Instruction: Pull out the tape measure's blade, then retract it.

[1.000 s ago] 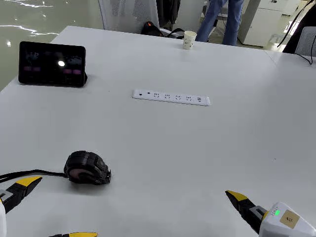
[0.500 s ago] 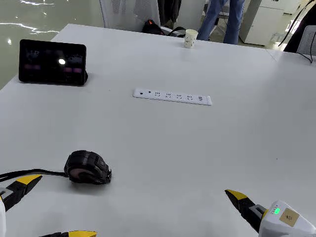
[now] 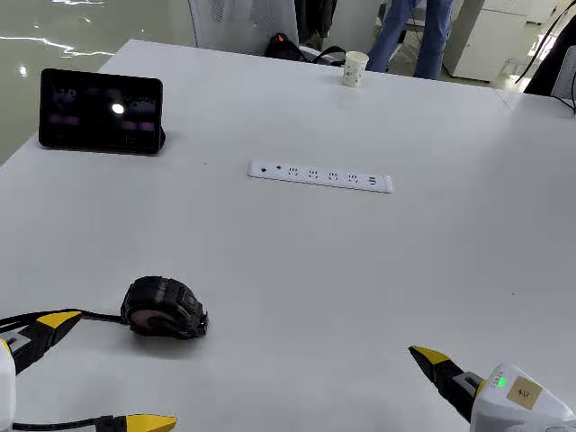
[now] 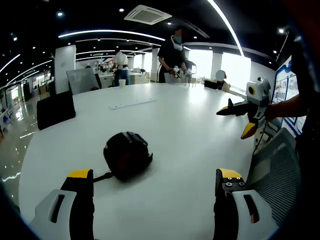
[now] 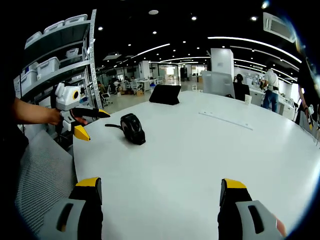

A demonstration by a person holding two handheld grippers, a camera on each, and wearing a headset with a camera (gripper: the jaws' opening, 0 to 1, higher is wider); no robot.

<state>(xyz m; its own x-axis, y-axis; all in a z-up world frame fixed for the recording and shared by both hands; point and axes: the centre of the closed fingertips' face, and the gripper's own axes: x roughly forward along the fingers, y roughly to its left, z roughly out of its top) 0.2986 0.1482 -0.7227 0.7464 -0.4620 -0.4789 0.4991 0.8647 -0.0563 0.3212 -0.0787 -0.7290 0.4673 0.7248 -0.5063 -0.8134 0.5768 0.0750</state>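
Left tongs (image 4: 153, 174) are spread wide and hold nothing, yellow tips poised low over the white bench (image 3: 360, 270). The tape measure (image 3: 164, 308), a black rounded case, sits on the bench near the front left corner, just ahead of those tips and nearer one jaw than the other. In the left gripper view it lies between the two jaws and a little beyond them, touching neither. A black cord (image 3: 99, 316) trails from the case toward the left tongs and passes right by one yellow tip; whether it touches the tip, I cannot tell.

Over on the other side, the right tongs (image 5: 161, 183) also gape wide, empty, well apart from the tape measure, with bare bench surface between them.

Farther back, a white power strip (image 3: 320, 176) lies flat across the middle of the bench. A dark tablet (image 3: 101, 112) stands propped at the far left, and a paper cup (image 3: 355, 68) stands upright near the far edge. A person's legs (image 3: 409, 36) show beyond that edge.
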